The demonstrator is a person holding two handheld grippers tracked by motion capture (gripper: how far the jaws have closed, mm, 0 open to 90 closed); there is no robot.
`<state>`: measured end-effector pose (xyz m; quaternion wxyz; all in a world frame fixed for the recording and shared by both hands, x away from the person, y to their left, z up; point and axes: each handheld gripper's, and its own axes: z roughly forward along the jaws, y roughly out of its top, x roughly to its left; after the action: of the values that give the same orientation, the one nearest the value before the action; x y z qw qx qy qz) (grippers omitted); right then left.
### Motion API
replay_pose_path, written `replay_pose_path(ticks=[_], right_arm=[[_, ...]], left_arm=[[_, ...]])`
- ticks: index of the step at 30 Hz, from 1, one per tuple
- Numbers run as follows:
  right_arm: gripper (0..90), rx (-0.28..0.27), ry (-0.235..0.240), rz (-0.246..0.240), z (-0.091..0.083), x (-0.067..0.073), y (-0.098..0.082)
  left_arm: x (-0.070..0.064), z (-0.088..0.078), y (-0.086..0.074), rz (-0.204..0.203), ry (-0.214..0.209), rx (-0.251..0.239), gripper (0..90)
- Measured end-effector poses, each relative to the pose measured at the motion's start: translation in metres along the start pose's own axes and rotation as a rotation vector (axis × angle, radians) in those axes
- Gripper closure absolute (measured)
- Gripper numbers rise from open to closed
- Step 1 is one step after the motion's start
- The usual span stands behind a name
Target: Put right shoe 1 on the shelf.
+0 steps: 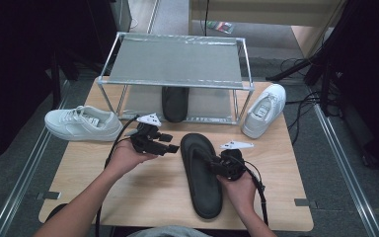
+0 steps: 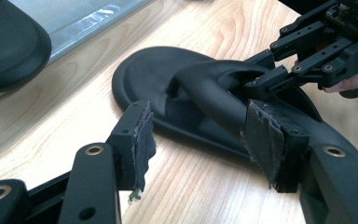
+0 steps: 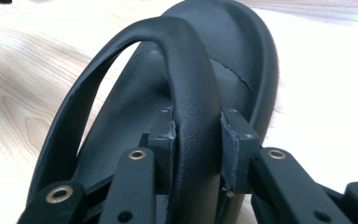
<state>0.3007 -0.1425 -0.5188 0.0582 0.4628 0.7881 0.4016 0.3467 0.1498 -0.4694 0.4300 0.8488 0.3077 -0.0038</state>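
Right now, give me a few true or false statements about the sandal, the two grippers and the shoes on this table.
1. The right gripper has its jaws around the strap of the black sandal. True.
2. The left gripper is clamped on the sandal's sole. False: its jaws stand open beside the sandal, holding nothing.
3. A white sneaker lies on the table left of the shelf rack. True.
4. The second black sandal lies on the rack's top shelf. False: it lies on the lower shelf.
5. Another white sneaker lies right of the rack. True.
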Motion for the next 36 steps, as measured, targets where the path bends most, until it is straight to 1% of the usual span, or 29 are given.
replay_pose_path(ticks=[2, 3, 5, 6, 7, 8, 11, 13, 15, 17, 22, 25, 32, 35, 36], right_arm=[[71.5, 0.0, 0.008, 0.02, 0.001, 0.0, 0.0], [71.6, 0.003, 0.003, 0.018, 0.001, 0.001, 0.0], [71.8, 0.0, 0.001, 0.015, 0.001, 0.0, 0.001], [71.9, -0.001, 0.004, 0.028, 0.0, 0.0, 0.002], [71.8, -0.006, 0.004, 0.026, 0.0, 0.0, 0.003], [71.8, -0.002, 0.004, 0.035, -0.001, 0.0, 0.004], [71.8, -0.013, 0.001, 0.036, -0.003, -0.003, 0.01], [71.8, -0.011, 0.0, 0.052, -0.004, -0.004, 0.013], [71.8, -0.012, 0.008, 0.07, -0.004, -0.007, 0.017], [71.8, -0.016, 0.007, 0.076, -0.005, -0.01, 0.022], [71.7, -0.036, -0.029, 0.079, -0.007, -0.018, 0.038], [71.7, -0.04, -0.051, 0.078, -0.006, -0.023, 0.047], [71.6, -0.057, -0.099, 0.09, 0.004, -0.033, 0.07], [71.6, -0.069, -0.114, 0.1, 0.011, -0.037, 0.078], [71.6, -0.069, -0.118, 0.114, 0.014, -0.038, 0.081]], left_arm=[[0.001, -0.001, 0.0, 0.001, -0.005, -0.002, 42.9], [0.001, -0.002, 0.0, 0.003, 0.003, -0.004, 43.0], [0.001, -0.004, 0.0, 0.002, 0.001, -0.009, 43.1], [0.002, -0.005, 0.0, 0.002, 0.0, -0.01, 43.1], [0.002, -0.005, 0.0, 0.002, 0.001, -0.011, 43.1], [0.003, -0.006, 0.0, 0.0, -0.001, -0.008, 43.1], [0.003, -0.007, -0.001, 0.001, -0.004, -0.003, 43.1], [0.003, -0.007, -0.001, 0.003, -0.009, -0.005, 43.1], [0.002, -0.007, -0.001, 0.01, -0.005, -0.007, 43.0], [0.002, -0.008, -0.002, 0.011, -0.007, -0.004, 43.0], [0.003, -0.01, -0.002, 0.015, -0.011, -0.008, 43.0], [0.003, -0.011, -0.002, 0.015, -0.009, -0.014, 43.1], [0.002, -0.01, -0.002, 0.028, -0.016, -0.012, 43.1], [0.001, -0.01, -0.002, 0.031, -0.017, -0.01, 43.1], [0.001, -0.01, -0.002, 0.033, -0.019, -0.009, 43.1]])
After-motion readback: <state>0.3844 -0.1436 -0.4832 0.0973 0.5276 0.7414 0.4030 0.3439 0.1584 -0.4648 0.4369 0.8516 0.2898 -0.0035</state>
